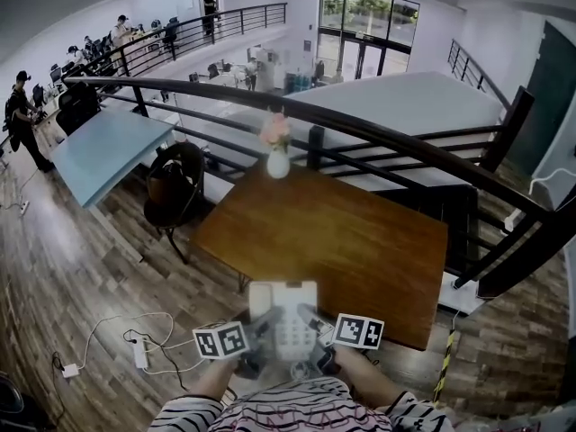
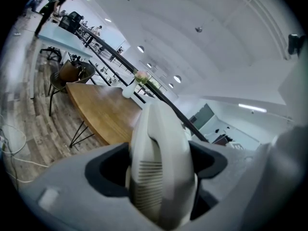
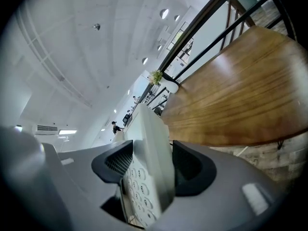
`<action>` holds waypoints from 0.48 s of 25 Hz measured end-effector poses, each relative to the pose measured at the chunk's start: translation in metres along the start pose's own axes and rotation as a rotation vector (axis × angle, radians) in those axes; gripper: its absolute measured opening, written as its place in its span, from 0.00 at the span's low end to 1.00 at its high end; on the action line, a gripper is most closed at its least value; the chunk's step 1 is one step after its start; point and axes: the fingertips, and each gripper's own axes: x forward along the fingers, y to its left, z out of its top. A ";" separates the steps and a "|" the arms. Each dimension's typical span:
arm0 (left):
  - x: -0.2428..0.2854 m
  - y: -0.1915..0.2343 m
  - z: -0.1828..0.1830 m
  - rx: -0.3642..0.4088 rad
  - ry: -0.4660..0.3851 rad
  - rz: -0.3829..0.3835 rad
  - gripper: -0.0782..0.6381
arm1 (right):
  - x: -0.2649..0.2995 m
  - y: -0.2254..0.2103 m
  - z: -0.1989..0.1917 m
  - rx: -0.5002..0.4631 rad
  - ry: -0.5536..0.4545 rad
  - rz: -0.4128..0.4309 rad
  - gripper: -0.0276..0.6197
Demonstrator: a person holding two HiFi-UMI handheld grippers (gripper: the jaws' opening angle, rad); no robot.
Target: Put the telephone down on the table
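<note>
A white desk telephone (image 1: 285, 318) hangs in the air just short of the near edge of the wooden table (image 1: 342, 241). Both grippers hold it from the sides. My left gripper (image 1: 256, 338) is shut on its handset side; in the left gripper view the white handset (image 2: 161, 162) fills the space between the jaws. My right gripper (image 1: 317, 336) is shut on the keypad side, and the number keys (image 3: 137, 186) show between its jaws. The table (image 3: 236, 100) lies ahead of it.
A white vase with pink flowers (image 1: 277, 147) stands at the table's far edge, against a black railing (image 1: 378, 138). A dark chair (image 1: 174, 187) sits left of the table. A power strip and cables (image 1: 139, 349) lie on the wooden floor at the left.
</note>
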 end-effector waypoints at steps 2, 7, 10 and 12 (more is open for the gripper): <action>0.017 -0.005 0.003 -0.005 -0.006 0.003 0.64 | -0.001 -0.010 0.016 -0.003 0.008 0.001 0.44; 0.053 -0.010 0.013 -0.011 -0.018 0.016 0.64 | 0.002 -0.027 0.050 -0.003 0.027 0.009 0.44; 0.066 -0.008 0.014 -0.022 -0.030 0.031 0.64 | 0.006 -0.036 0.062 -0.006 0.048 0.018 0.44; 0.071 -0.004 0.017 -0.027 -0.037 0.040 0.64 | 0.013 -0.040 0.066 -0.007 0.059 0.022 0.44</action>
